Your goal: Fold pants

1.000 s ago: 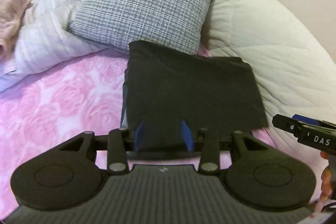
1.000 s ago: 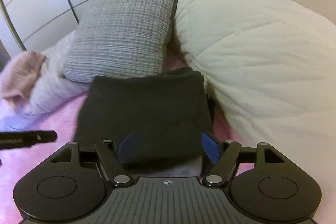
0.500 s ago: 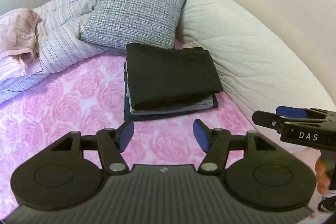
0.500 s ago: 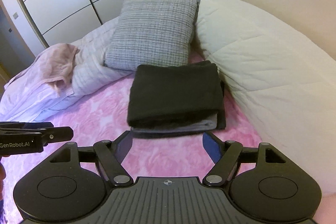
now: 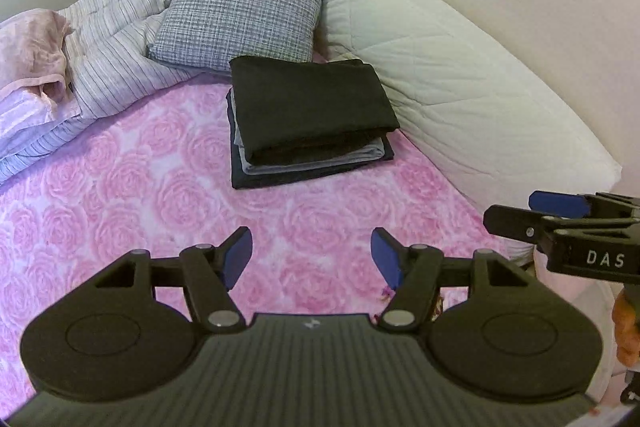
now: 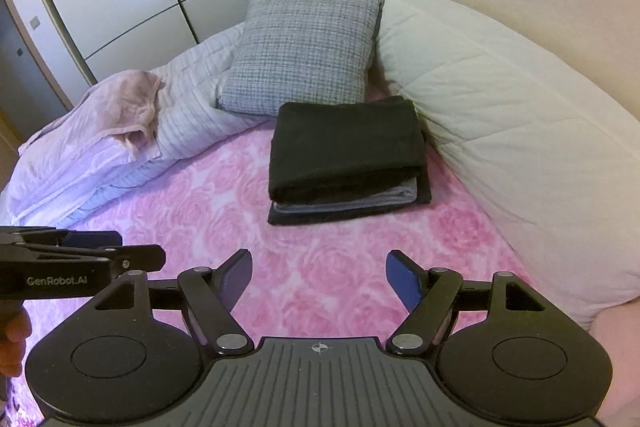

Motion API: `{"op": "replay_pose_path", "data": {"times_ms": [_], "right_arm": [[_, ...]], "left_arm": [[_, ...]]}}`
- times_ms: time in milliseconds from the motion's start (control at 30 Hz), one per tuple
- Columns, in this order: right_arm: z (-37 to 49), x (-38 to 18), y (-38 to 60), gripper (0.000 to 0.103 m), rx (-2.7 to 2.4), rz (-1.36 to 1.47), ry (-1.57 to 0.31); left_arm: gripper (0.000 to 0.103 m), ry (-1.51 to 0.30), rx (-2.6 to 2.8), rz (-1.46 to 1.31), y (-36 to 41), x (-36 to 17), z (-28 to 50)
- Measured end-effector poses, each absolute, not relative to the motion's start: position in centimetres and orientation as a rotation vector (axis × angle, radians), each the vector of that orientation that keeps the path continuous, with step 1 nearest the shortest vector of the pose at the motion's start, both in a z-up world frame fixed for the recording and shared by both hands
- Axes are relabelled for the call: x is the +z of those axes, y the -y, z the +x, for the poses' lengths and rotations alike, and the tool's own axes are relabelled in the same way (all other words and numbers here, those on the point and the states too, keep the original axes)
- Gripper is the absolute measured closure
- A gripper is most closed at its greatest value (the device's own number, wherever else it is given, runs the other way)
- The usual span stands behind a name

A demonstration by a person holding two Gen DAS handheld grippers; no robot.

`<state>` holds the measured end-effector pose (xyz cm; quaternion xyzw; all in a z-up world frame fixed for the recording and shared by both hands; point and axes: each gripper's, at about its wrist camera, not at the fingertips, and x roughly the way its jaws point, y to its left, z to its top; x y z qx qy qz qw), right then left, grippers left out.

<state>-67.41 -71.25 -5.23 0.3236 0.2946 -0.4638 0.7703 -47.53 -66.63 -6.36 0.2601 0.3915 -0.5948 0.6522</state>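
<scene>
Item: folded pants (image 5: 308,107), stacked at 12 o'clock. My left jaws (image 5: 312,257) and right jaws (image 6: 319,281): wide, empty. Risk: stack slumps if bed (image 5: 160,195) is jostled.

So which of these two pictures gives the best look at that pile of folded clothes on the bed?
The left wrist view: the pile of folded clothes shows its black top piece plus the grey and dark layers along two edges. The right wrist view shows the same pile, but only the front edge of those layers.
</scene>
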Motion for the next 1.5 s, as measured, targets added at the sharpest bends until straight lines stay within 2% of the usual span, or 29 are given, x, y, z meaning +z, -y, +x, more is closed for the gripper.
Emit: {"op": "replay_pose_path", "data": {"times_ms": [1500], "right_arm": [[-65.7,-6.3,75.0,0.032,-0.98,0.701,-0.682]], "left_arm": [[0.041,-0.884,-1.378,0.594,69.5,-6.3,-46.4]]}}
